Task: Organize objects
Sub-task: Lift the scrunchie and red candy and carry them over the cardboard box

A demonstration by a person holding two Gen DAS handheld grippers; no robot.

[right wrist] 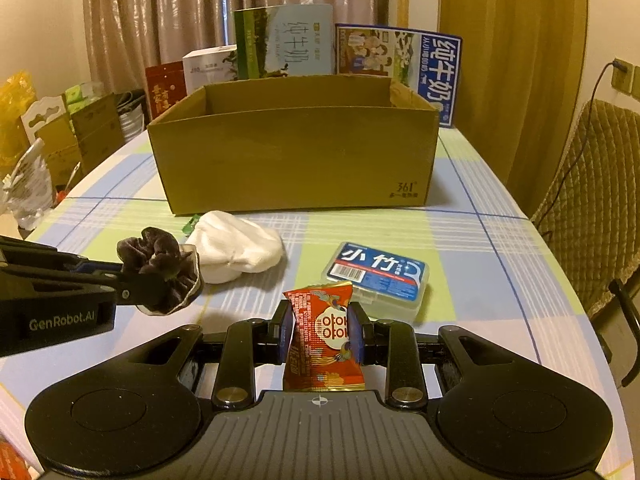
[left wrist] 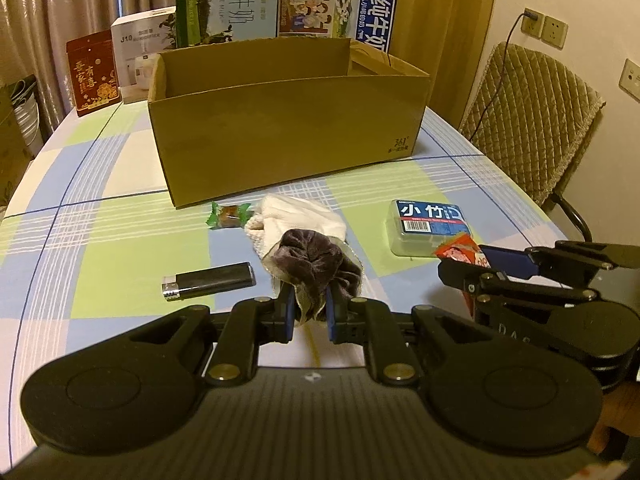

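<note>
Left gripper pinching dark velvet scrunchie, lifted over near part of table. Right gripper pinching red snack packet, also near edge. Step in hand, likely: both picks made, carry to box pending. Still on cloth: black lighter, white cloth bundle, wrapped candy, floss-pick case. Beyond, mid-table: open cardboard box. Next: raise each load over near wall, release inside.

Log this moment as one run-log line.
left tool: shut on scrunchie | right tool: shut on snack packet | box: ahead, open | on table: lighter, cloth, floss case
</note>
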